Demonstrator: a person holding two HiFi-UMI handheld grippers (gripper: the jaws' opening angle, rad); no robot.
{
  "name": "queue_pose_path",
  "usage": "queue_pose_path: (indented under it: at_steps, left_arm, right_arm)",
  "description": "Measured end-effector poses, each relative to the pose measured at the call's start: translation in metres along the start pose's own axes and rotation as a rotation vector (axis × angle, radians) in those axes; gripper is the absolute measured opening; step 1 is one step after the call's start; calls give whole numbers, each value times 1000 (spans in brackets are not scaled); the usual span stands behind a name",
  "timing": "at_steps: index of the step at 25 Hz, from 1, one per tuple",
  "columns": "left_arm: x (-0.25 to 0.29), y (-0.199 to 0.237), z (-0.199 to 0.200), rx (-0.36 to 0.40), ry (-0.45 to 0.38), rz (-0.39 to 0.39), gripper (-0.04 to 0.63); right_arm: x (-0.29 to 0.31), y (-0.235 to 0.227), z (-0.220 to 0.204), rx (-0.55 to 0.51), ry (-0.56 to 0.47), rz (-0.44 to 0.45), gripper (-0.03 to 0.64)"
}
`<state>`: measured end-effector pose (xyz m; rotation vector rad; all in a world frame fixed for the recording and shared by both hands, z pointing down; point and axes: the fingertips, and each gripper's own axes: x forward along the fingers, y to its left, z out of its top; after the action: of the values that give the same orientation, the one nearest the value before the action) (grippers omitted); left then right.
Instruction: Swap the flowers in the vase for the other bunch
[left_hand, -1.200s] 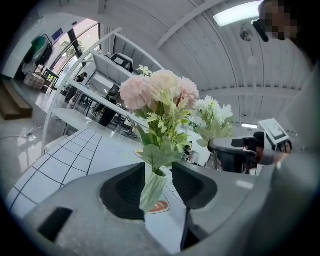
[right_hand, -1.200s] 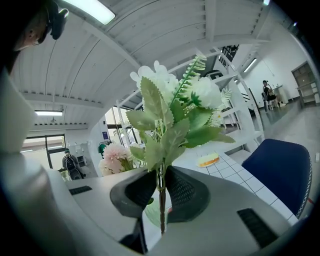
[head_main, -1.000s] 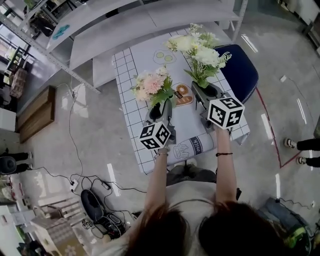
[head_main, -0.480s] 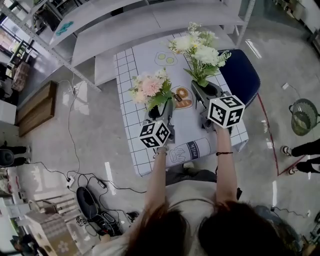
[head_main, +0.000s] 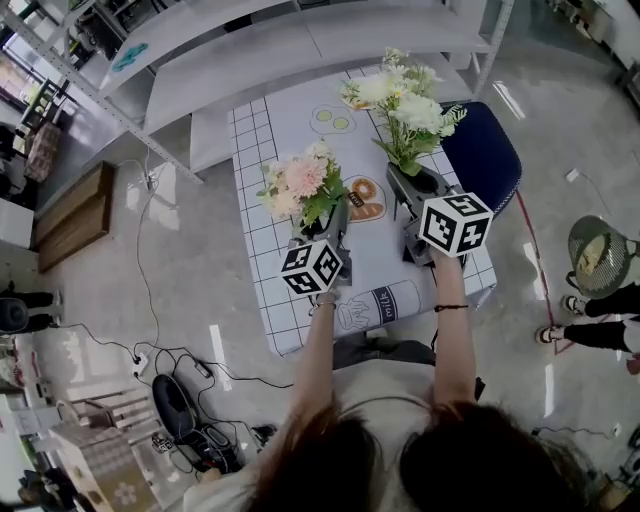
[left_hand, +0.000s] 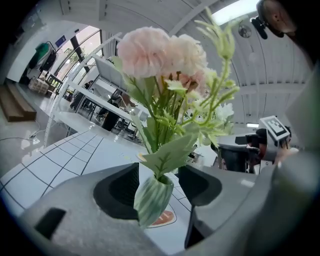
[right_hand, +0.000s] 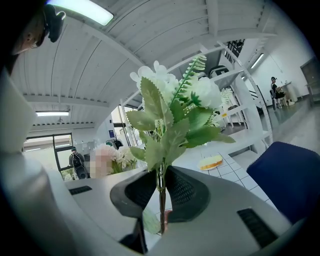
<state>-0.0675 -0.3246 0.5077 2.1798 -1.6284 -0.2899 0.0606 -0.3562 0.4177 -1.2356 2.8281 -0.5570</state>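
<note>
**Head view**
- Bench (head_main: 262, 140): it has a white gridded cover and carries the vase, which is mostly hidden here under its own flowers.
- Pink bunch (head_main: 300, 182): it stands upright out of the vase.
- Left hand-held gripper (head_main: 325, 225): it reaches the vase from the person's side, with its marker cube behind it.
- White bunch (head_main: 405, 105): it is upright, to the right of the vase and apart from it.
- Right hand-held gripper (head_main: 410, 188): it sits at the foot of the white bunch, right of the vase.
- Blue chair (head_main: 482, 150): it is further right of the vase, beyond the white bunch and off the bench edge.

**Left gripper view**
- Vase (left_hand: 152, 197): it is green and ribbed, stands upright on the bench and sits between the jaws.
- Pink bunch (left_hand: 160, 55): its stems and leaves rise straight out of the vase mouth.
- Left hand-held gripper (left_hand: 159, 184): its jaws have just been opening and now stand wide. A clear gap shows between the right pad and the vase. The left pad is close beside the vase without pressing, so nothing is gripped.

**Right gripper view**
- Right hand-held gripper (right_hand: 161, 187): its jaws are drawn in narrow and clamp the stems (right_hand: 161, 212) of the white bunch.
- White bunch (right_hand: 175, 105): it is upright, with leaves and blooms spreading above the pads.
- Pink bunch (right_hand: 114, 156): it is off to the left, marking where the vase stands, and is partly blurred.
- Blue chair (right_hand: 287, 175): it is on the far right, on the other side from the vase.
</note>
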Motion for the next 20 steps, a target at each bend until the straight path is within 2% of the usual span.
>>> queue_pose_path:
  at_steps: [4,8,12,20]
  left_arm:
    - [2,-3,3,26,-16,-15,238]
    - [2,-2,4,21,-27,-13,232]
    - [2,-4,7,37,-34,-24,175]
    - [1,-4,10,32,-34,-33,124]
  right_arm:
    - [-2,-6,0,5,-2,-9,57]
    - [-2,-9,-1,8,0,-11,57]
    - [-1,-8,-1,9,1,-10,56]
    - [0,-6,0,6,-1,-10,55]
